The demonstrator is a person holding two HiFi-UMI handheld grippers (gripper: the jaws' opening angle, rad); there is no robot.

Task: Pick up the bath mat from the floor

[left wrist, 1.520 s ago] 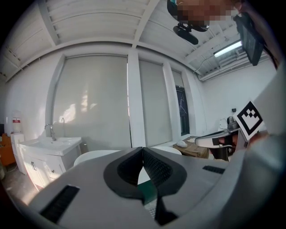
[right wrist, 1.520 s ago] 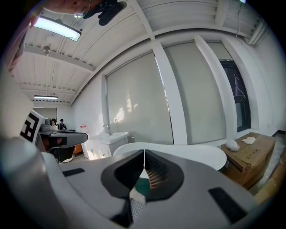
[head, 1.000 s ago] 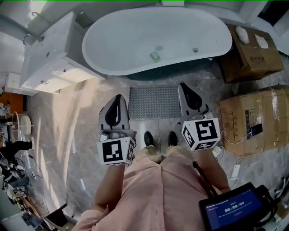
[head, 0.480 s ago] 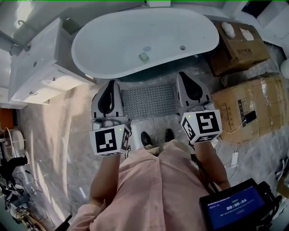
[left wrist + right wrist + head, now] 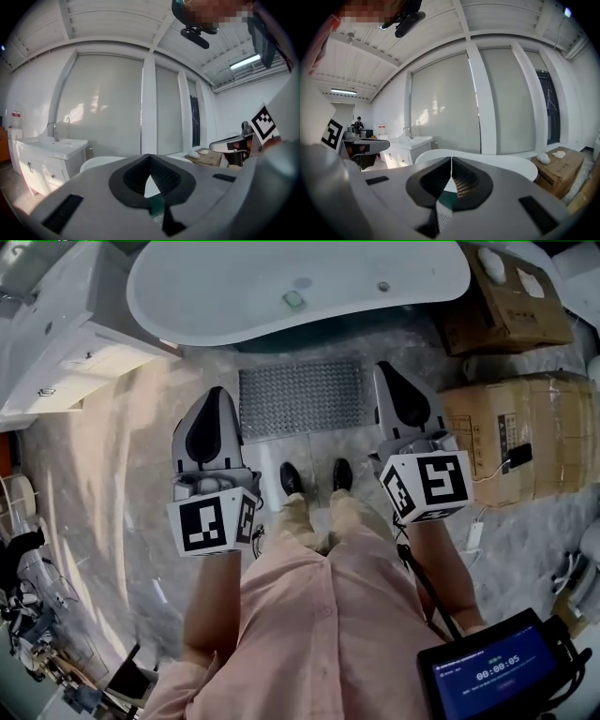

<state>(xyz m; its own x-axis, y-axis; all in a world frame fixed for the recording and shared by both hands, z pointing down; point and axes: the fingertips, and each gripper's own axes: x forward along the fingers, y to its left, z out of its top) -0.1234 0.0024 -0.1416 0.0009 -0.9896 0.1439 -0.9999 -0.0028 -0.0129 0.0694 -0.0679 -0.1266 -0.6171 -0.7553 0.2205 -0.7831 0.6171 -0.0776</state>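
Note:
The grey textured bath mat (image 5: pixel 300 397) lies flat on the marble floor in front of the white bathtub (image 5: pixel 300 287), just beyond the person's black shoes (image 5: pixel 291 479). Both grippers are held up at about waist height, above the floor and apart from the mat. My left gripper (image 5: pixel 214 395) hangs over the floor to the left of the mat with its jaws shut and nothing between them (image 5: pixel 149 155). My right gripper (image 5: pixel 386 368) is over the mat's right edge, shut as well and holding nothing (image 5: pixel 451 159). Both gripper views look level across the room, over the bathtub (image 5: pixel 98 163).
A white vanity cabinet (image 5: pixel 66 343) stands at the left of the tub. Cardboard boxes (image 5: pixel 511 306) and a larger carton (image 5: pixel 525 437) are stacked at the right. A tablet (image 5: pixel 492 676) hangs at the person's right side. Clutter lines the far left edge.
In the head view the tub and mat have slid upward and the grippers have spread slightly apart. Both stay shut and hold nothing.

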